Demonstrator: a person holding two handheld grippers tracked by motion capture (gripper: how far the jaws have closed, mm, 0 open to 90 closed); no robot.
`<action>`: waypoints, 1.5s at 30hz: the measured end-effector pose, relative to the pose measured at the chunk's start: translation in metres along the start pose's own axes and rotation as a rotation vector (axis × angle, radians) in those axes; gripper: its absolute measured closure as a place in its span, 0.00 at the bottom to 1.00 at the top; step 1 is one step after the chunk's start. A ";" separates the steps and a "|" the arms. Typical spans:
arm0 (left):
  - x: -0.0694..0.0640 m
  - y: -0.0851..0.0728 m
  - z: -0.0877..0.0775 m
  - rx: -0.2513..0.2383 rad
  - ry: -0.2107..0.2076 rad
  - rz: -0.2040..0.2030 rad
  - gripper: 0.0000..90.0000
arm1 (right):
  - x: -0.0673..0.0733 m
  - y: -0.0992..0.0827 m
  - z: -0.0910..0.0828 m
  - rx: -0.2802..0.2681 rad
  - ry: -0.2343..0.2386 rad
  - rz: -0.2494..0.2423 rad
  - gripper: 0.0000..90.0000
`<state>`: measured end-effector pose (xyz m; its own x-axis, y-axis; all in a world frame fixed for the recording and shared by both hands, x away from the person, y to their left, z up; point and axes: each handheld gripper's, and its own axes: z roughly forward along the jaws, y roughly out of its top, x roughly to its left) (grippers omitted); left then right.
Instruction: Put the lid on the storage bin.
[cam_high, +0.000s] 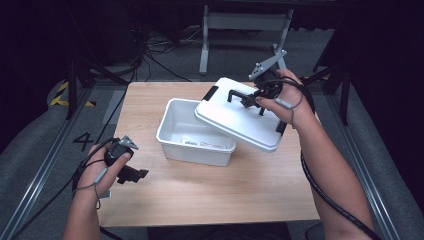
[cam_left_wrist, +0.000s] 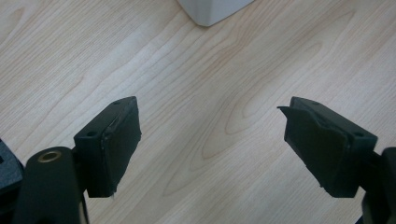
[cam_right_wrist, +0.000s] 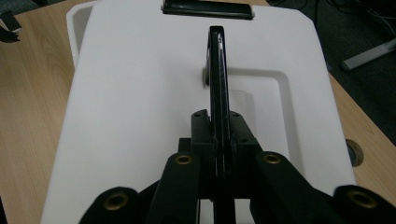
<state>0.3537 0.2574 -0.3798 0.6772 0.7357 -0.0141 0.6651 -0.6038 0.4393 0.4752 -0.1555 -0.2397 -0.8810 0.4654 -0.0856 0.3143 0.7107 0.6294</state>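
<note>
White bin, paper label inside

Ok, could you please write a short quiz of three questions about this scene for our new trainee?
1. True or false: the right gripper is shut on the black handle of the white lid.
2. Which is correct for the left gripper? A) it grips the white box; B) its jaws stand open above the wooden table; C) it holds the lid's handle.
3. Fill in: the lid is held tilted, partly above the open white ____.

Key
1. True
2. B
3. box
</note>
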 end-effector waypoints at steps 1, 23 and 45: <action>0.000 -0.001 0.000 -0.004 0.005 0.002 0.21 | 0.001 0.003 0.003 -0.001 0.006 -0.010 0.94; 0.003 -0.023 -0.011 -0.016 0.029 -0.042 0.21 | 0.015 0.042 0.058 -0.016 0.107 -0.119 0.94; 0.001 -0.043 -0.018 -0.015 0.043 -0.098 0.21 | 0.024 0.056 0.112 -0.010 0.189 -0.217 0.93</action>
<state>0.3200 0.2900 -0.3827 0.5951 0.8035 -0.0190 0.7223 -0.5243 0.4509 0.5108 -0.0457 -0.2929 -0.9779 0.1955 -0.0739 0.1085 0.7772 0.6199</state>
